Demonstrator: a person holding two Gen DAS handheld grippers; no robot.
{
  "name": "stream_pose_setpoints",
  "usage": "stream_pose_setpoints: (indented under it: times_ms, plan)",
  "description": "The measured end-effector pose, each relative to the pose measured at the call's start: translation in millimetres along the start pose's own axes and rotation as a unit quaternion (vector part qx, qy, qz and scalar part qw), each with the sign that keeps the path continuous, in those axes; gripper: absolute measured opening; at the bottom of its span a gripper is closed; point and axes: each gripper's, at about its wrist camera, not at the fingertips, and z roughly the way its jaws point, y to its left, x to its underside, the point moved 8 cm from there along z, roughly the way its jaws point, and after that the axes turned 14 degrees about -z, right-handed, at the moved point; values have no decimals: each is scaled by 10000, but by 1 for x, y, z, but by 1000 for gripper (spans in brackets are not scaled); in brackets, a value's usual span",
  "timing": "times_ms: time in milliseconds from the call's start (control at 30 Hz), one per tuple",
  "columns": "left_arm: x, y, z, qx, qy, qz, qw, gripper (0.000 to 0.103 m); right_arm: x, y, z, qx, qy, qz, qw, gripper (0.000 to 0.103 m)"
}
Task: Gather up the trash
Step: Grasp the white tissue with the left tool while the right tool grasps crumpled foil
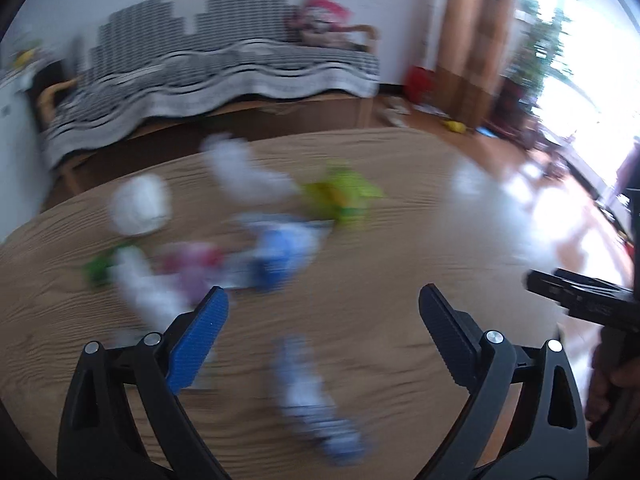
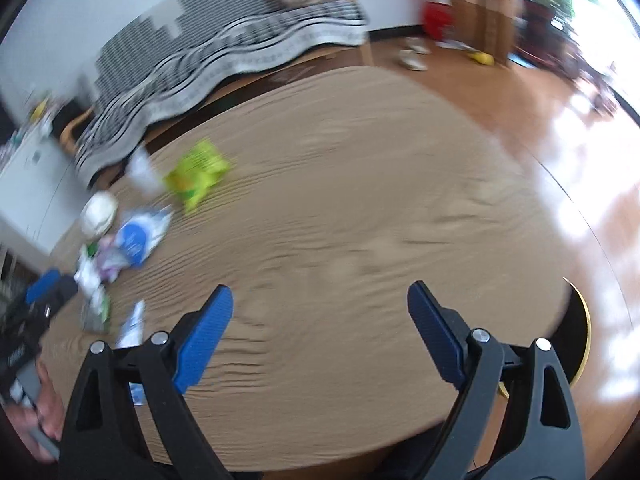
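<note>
both the left gripper (image 1: 324,304) and right gripper (image 2: 320,302) gape empty above the wooden table (image 2: 360,220); blurred wrappers (image 2: 132,236) lie mid-left of the frame.

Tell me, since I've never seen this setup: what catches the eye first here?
A blurred scatter of trash on the wooden table: a bright yellow-green wrapper, a blue-and-white packet and a crumpled white ball, all toward the table's left half. Both grippers, left gripper and right gripper, hover with jaws wide apart, holding nothing. Behind stands a striped sofa.
</note>
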Motion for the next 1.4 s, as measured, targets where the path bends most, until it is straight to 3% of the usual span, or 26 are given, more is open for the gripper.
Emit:
stream_pose_setpoints:
  times_ms: [100, 267, 500, 767, 833, 900, 933, 1000, 1233, 1333, 1400]
  plan:
    - [-7, 72, 1, -499, -37, -307, 9983, 93, -8, 50, 17, -197, 129, -429, 9988, 86]
    - [1, 143, 4, -756, 87, -616, 9952, 93, -9, 112, 42, -476, 351, -960, 9936, 86]
    - [-1, 147, 26, -511, 184, -668, 9963, 93, 6, 168, 60, -847, 628, -1481, 9833, 86]
    - [-5, 143, 64, -646, 409, -598, 9953, 92, 18, 192, 61, -1131, 798, -1782, 9742, 86]
    - [-5, 145, 65, -594, 444, -695, 9948, 74, 21, 195, 61, -1182, 820, -1837, 9724, 86]
    - [-2, 147, 67, -617, 544, -699, 9942, 34, 23, 200, 61, -1223, 834, -1905, 9705, 86]
    - [-1, 148, 67, -660, 572, -698, 9937, 29, 25, 202, 61, -1247, 837, -1940, 9694, 86]
    - [-2, 151, 62, -707, 506, -746, 9934, 24, 27, 208, 61, -1294, 857, -2026, 9669, 86]
    - [-19, 149, 35, -684, 162, -857, 9938, 24, 40, 227, 67, -1293, 1035, -2427, 9558, 85]
    - [-24, 143, 27, -607, 93, -898, 9941, 24, 47, 230, 73, -1176, 1141, -2583, 9521, 72]
    - [-26, 141, 24, -587, 54, -915, 9941, 24, 49, 230, 75, -1087, 1125, -2661, 9512, 50]
